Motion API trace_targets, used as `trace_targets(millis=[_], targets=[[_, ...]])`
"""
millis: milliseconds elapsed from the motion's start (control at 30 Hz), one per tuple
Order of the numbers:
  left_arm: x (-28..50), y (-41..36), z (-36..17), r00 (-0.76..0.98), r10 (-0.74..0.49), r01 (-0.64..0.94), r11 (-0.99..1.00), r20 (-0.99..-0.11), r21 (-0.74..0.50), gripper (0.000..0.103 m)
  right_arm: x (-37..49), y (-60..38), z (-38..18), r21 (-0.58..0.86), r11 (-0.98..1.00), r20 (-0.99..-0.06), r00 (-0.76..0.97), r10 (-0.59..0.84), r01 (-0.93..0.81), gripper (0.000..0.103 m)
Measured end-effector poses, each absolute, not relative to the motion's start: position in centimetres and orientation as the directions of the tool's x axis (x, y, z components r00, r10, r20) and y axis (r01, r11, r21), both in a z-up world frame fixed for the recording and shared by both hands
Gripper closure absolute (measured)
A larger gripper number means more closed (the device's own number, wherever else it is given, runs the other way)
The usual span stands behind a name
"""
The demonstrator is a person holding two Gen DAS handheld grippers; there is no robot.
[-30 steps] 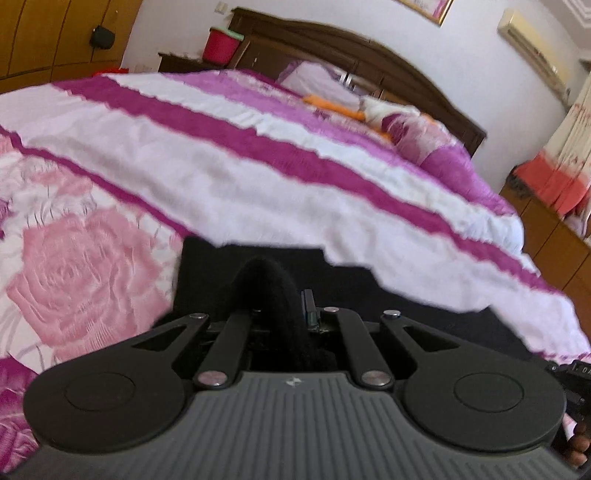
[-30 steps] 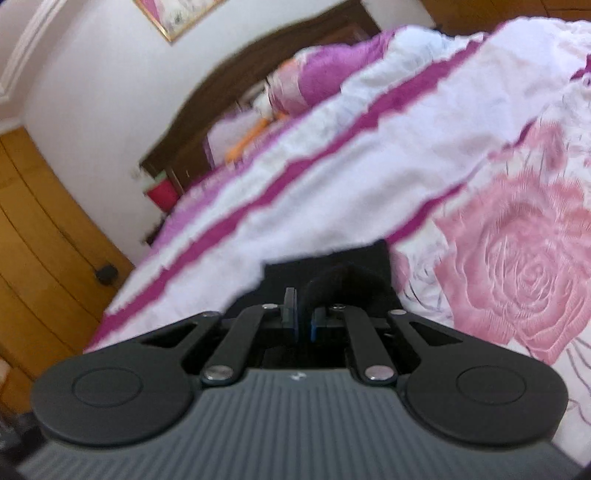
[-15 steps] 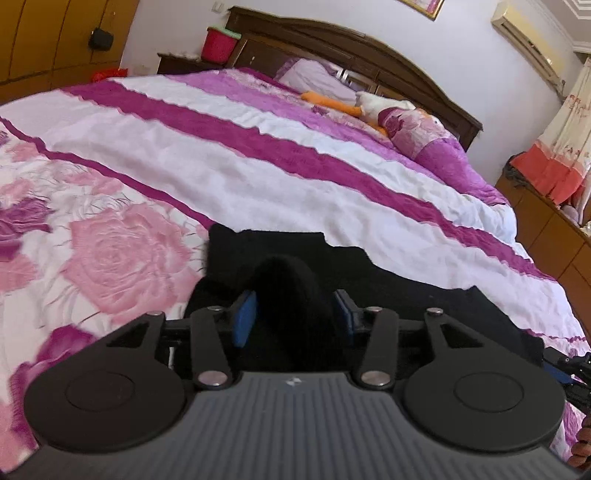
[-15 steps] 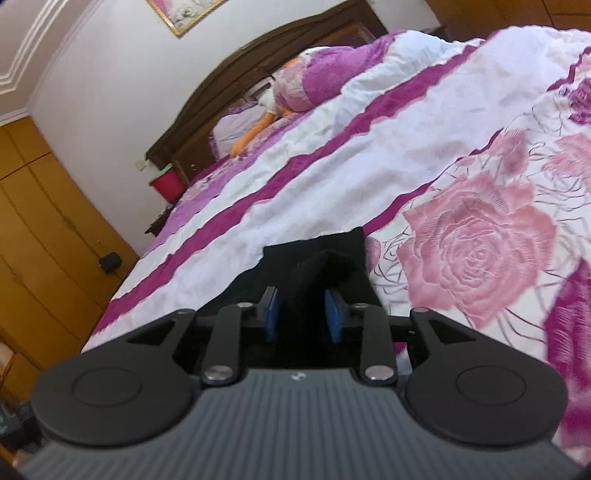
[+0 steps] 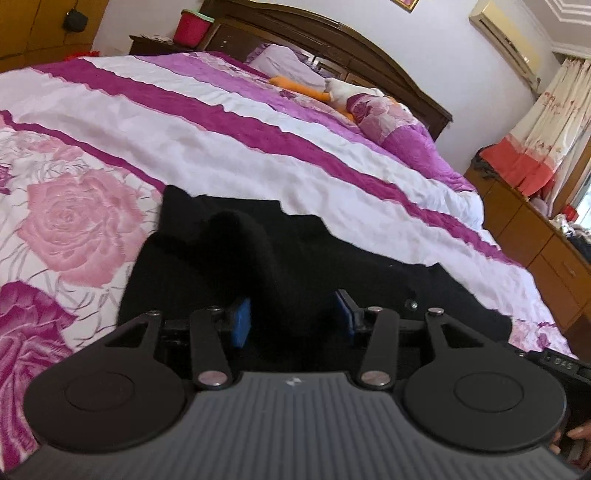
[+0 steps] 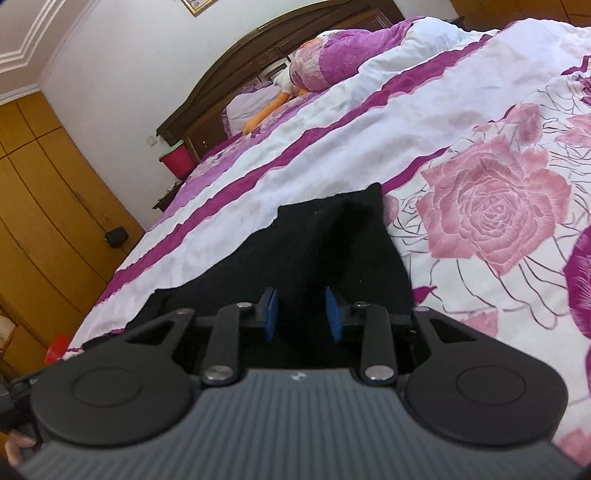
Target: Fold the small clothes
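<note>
Fingers of the left gripper [image 5: 291, 321] are being held wide apart, a raised ridge of the black garment [image 5: 240, 258] standing between the blue pads [image 5: 242, 321]; whether cloth is touching them cannot be told. Right gripper [image 6: 301, 314]: likewise spread around a fold. Garment is being kept lying on the floral bedspread [image 6: 480, 214].

Rose-print striped bedspread [image 5: 110, 122], dark wooden headboard [image 5: 332, 40], red bucket [image 5: 192, 26], wooden wardrobe [image 6: 40, 206]

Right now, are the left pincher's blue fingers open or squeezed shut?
Open. The left gripper has its blue pads spread apart, with a bunched ridge of the black garment between them, not pinched.
</note>
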State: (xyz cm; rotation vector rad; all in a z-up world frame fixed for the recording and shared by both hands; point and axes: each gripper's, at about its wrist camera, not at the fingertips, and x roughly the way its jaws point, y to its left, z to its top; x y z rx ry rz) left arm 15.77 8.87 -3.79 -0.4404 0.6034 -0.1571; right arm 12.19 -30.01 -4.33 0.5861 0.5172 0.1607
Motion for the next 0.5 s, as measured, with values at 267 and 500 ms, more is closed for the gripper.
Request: trace_targets(millis=[267,500], targets=[[17.2,9.8,-2.1,0.852,-0.277,0.026,0.870,-0.445,-0.492,0.094,13.6,-29.8,-3.3,0.606,0.788,-0.348,0.855,0.384,-0.107,0.094],[22.1,11.2,-1.0,0.872,-0.215,-0.031,0.872,-0.440,-0.488,0.094,17.1,-29.9,-0.7,0.611,0.783,-0.268,0.899,0.347,-0.120,0.093]])
